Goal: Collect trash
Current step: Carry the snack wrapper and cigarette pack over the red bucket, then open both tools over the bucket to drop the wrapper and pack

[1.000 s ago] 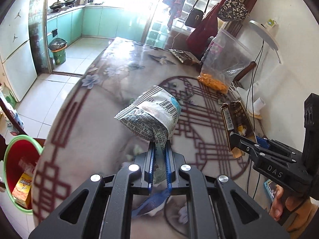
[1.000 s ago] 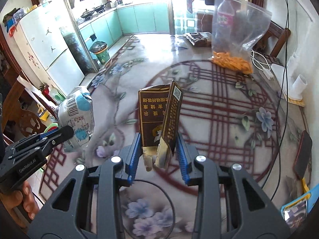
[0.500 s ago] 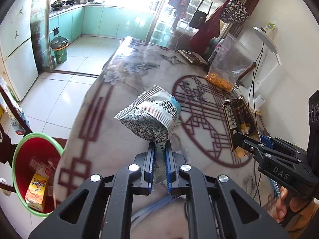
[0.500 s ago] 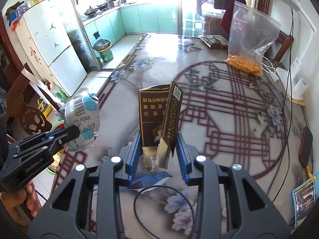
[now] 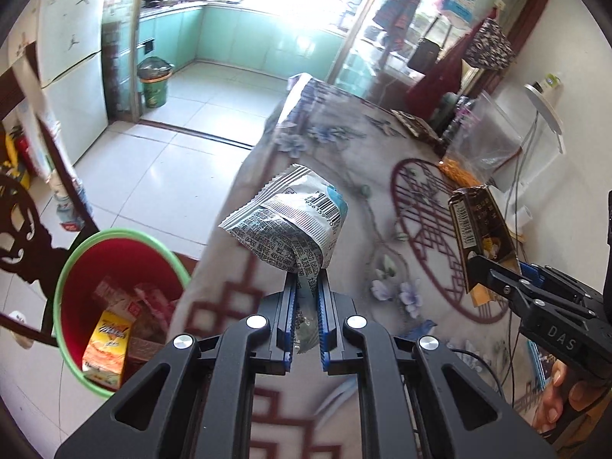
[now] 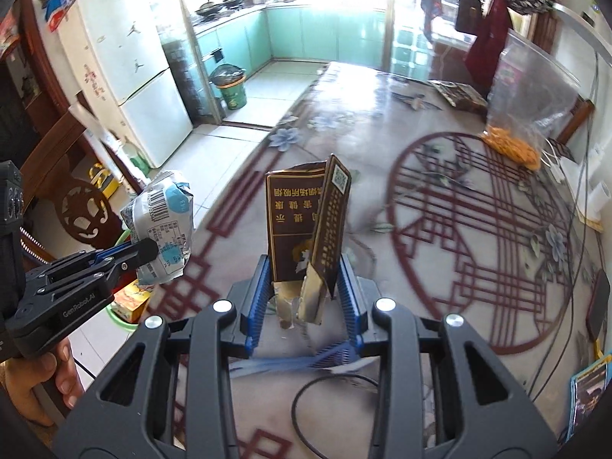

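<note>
While both tools hang over the near edge of the bench [image 5: 336,145], its cloth patterned with flowers and dark red lattice, I have a piece of trash in each. Beyond it a tiled floor [image 5: 160,176] runs to a kitchen with teal cabinets [image 6: 317,30] and a white fridge [image 6: 130,69]. Down at the bench's left side stands the red bin [image 5: 72,267] with a green rim, boxes and wrappers already lying in it. On the far right of the bench sits a clear plastic bag [image 6: 535,88] with orange snacks at its bottom. My left gripper [image 5: 306,290] has its jaws pressed together on the twisted tail of a crumpled silver snack wrapper [image 5: 290,222], held in the air above the bench edge, just right of the bin in its own view. My right gripper [image 6: 306,275] has its jaws part-way apart, clamped on the torn base of a flattened brown cigarette pack [image 6: 302,222], standing upright over the bench.
</note>
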Tool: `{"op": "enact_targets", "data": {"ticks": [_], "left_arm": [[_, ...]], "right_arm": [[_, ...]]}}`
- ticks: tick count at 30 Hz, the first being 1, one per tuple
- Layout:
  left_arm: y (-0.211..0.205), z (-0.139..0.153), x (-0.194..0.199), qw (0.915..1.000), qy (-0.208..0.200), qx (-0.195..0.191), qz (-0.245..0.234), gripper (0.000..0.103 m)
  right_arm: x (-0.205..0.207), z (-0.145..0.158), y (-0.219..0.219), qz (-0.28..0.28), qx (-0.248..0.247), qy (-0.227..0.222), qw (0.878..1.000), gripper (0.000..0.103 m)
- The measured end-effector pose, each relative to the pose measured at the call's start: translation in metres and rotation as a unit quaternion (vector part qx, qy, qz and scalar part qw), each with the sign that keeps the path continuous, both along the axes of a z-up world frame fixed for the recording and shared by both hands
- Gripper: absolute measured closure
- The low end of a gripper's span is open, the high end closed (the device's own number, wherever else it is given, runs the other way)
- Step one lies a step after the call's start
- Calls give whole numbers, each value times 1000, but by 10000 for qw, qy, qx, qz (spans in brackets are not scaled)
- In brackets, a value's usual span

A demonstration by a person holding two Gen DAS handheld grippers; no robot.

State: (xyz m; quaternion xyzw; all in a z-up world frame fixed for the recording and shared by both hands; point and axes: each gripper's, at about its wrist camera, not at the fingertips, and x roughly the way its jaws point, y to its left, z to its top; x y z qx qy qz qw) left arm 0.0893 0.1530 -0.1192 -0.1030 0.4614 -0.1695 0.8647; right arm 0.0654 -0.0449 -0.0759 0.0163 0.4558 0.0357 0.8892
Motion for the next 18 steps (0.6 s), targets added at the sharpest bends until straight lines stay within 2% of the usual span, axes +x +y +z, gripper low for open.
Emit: {"op": "enact_targets", "data": {"ticks": [10,18], "left_arm": [[74,-18,-1,9968,199,115,763,95],[116,-34,0,9915,352,319,1211,95]], "right_arm": [[12,-7,61,634,-114,62,9979,68],[26,-21,112,1227,-80,241,9921,68]]}}
